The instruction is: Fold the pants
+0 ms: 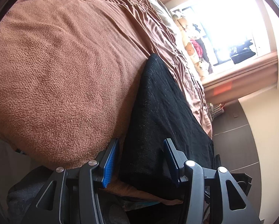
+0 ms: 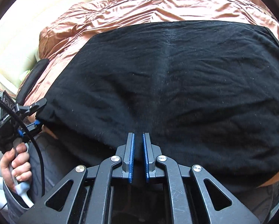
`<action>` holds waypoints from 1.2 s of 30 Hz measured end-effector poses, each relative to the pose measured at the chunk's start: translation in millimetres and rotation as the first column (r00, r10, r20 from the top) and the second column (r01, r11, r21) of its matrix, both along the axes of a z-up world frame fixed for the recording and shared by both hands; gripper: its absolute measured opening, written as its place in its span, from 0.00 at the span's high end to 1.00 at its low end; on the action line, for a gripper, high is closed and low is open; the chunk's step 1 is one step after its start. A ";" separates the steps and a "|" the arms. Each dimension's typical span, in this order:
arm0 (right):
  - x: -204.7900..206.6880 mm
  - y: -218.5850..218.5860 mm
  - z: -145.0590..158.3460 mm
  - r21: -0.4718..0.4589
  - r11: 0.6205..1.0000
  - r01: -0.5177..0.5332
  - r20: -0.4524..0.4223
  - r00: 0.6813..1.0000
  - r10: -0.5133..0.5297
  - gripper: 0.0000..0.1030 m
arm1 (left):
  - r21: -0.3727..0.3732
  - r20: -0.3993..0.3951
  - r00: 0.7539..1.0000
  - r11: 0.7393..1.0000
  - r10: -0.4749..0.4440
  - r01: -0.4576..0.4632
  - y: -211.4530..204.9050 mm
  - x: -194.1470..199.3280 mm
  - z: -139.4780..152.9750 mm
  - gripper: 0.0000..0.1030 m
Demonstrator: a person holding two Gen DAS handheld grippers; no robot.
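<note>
Right jaws: now we see the right gripper (image 2: 138,155) nearly closed, its blue pads (image 2: 130,158) a thin gap apart, with the near hem of the black pants (image 2: 176,85) pinched between them as far as we can tell.
Left jaws: the left gripper (image 1: 140,160) stands about half open; in its own view the black cloth lies between the pads without either pad clearly pressing it. In the right wrist view its fingers bracket the pants' left corner — grip or mere straddle, we cannot tell.
Pants, place: spread flat on the brown bedcover (image 2: 120,5), just ahead of both grippers.
Long axis: it runs side to side across the right wrist view, so both grippers sit on the same near edge.
Nearer hand: the right, at mid-hem; the left hand (image 2: 16,168) holds its tool at the far-left corner.
Coming move, our judgement: lift the near edge away from us — over toward the far edge.
</note>
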State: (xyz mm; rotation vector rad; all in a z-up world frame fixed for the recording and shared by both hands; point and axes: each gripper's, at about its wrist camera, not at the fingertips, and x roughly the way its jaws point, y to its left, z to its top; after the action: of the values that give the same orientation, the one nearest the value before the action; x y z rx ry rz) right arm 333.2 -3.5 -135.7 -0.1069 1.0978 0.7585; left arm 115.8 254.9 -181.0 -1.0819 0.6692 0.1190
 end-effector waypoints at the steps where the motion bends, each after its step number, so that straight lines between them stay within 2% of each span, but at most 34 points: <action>1: 1.7 -0.5 2.6 0.002 1.000 0.002 -0.005 1.000 -0.002 0.95 | -0.001 0.001 1.000 1.000 0.000 0.000 -0.6 0.3 0.2 0.50; 7: 25.5 2.6 17.8 0.017 0.999 0.035 0.041 0.999 -0.035 0.97 | -0.015 0.009 1.000 1.000 0.008 -0.008 -4.0 1.2 -1.9 0.50; 11: 50.4 16.7 11.3 -0.004 0.999 0.053 0.026 0.998 -0.053 0.97 | -0.014 0.010 1.000 1.000 0.010 -0.010 -5.0 3.8 -1.4 0.50; 16: 71.6 37.1 5.1 -0.022 0.997 0.070 0.034 0.997 -0.069 0.97 | -0.051 0.013 0.999 0.998 0.033 -0.032 1.4 2.4 -5.0 0.50; 27: 118.9 82.8 -3.7 -0.087 0.991 0.105 0.040 0.994 -0.102 0.97 | -0.030 0.008 0.998 0.998 0.058 -0.058 3.5 4.6 -3.2 0.50; 36: 156.6 102.6 -3.7 -0.100 0.984 0.147 0.044 0.989 -0.143 0.97 | -0.022 0.012 0.999 0.999 0.045 -0.045 3.4 17.0 -4.2 0.50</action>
State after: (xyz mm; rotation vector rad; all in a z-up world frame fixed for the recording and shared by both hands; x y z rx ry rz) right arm 489.8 99.1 -139.4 -0.1261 1.0971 0.5675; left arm 132.8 258.3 -185.2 -1.1182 0.6365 0.1443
